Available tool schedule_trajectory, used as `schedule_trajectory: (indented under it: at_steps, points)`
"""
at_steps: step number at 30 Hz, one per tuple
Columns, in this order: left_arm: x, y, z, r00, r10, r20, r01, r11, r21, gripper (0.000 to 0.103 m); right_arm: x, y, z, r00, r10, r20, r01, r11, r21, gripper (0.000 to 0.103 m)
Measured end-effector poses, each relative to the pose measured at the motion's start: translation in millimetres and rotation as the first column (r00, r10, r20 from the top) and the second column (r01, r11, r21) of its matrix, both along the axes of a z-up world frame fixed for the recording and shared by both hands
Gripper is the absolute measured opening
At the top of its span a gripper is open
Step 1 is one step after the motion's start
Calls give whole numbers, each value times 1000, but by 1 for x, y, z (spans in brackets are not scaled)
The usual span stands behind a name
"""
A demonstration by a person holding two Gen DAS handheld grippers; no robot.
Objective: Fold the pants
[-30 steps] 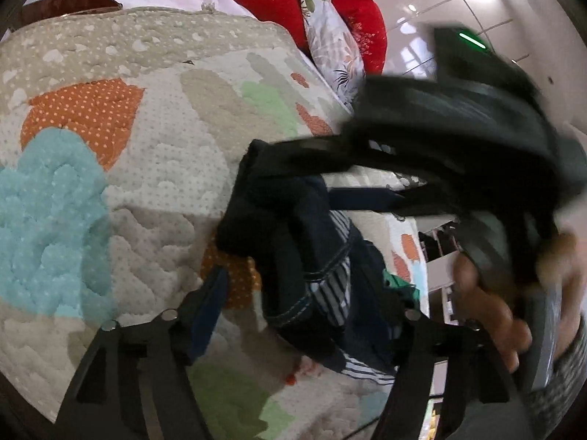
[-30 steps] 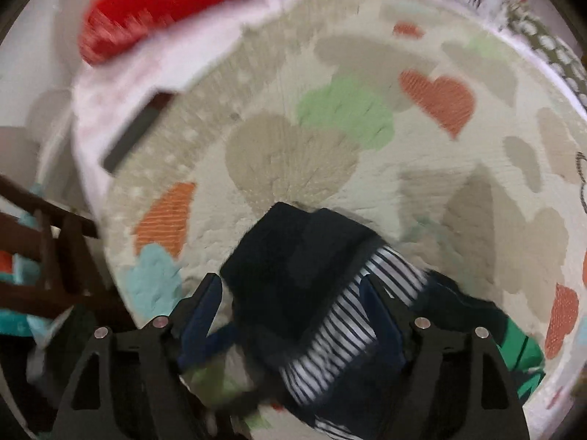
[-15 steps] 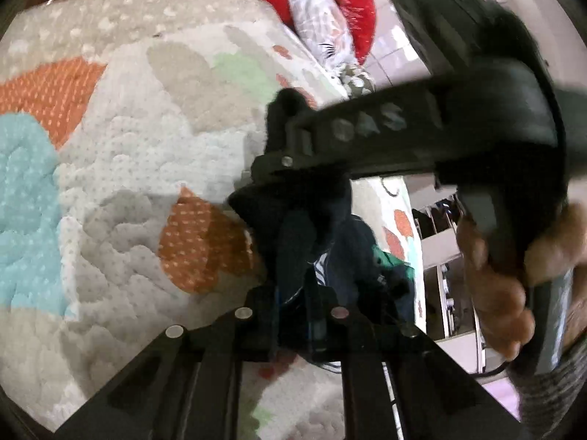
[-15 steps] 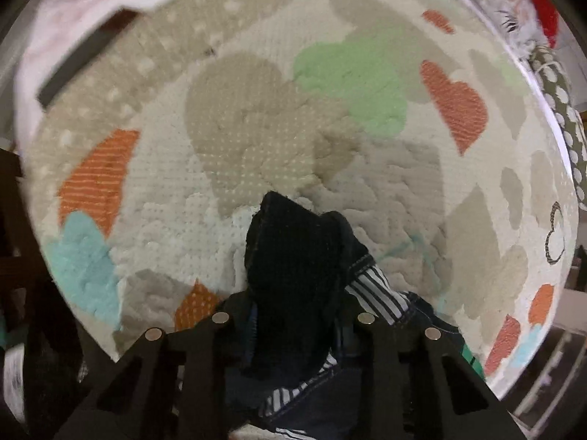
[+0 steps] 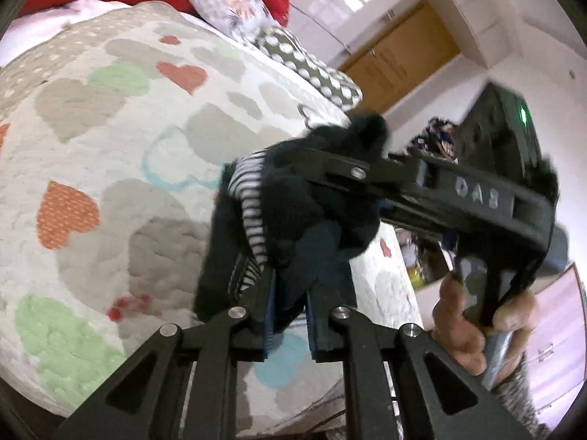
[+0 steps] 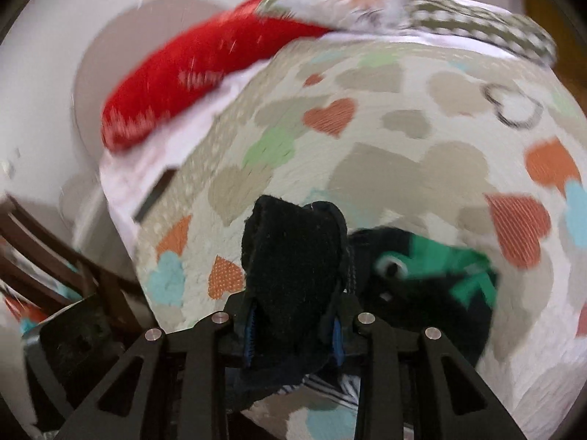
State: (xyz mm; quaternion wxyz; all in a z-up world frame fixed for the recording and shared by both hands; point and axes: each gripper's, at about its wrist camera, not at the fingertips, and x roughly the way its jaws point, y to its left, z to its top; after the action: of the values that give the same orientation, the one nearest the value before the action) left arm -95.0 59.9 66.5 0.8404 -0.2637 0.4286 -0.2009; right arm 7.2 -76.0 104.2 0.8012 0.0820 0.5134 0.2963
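Observation:
The dark navy pants [image 5: 293, 220] with a striped lining are bunched and lifted above the heart-patterned quilt [image 5: 110, 139]. My left gripper [image 5: 290, 315] is shut on a fold of the pants. My right gripper [image 6: 293, 326] is shut on another thick dark fold of the pants [image 6: 293, 249]; it also shows in the left wrist view [image 5: 352, 172], clamped on the top of the bundle, held by a hand [image 5: 466, 326]. A dark and green part of the cloth [image 6: 433, 275] lies on the quilt [image 6: 385, 146] to the right.
Red pillows [image 6: 183, 77] and patterned cushions [image 5: 304, 62] lie at the head of the bed. A dark wooden chair [image 6: 55, 256] stands left of the bed. A wooden door [image 5: 396, 62] and white walls are behind.
Both grippers closed on the pants and lifted the bundle off the quilt. The views swung toward the head of the bed and the room.

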Motion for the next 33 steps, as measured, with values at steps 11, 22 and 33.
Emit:
schedule_trajectory:
  at_steps: [11,22,33]
  points:
    - [15,20,10,998,62,-32,-62,998,16,42,-40,-131,-3,920,-362,151,361,932,32,63]
    - [16,-27,-32,995,-20,-94,37,983,180,42,-44,-97,-23,964,-247,101,247,969,12,55]
    - [16,-18,-38,994,-3,-109,17,991,133,43,-56,-95,-65,974,-218,55,220,975,-20,58]
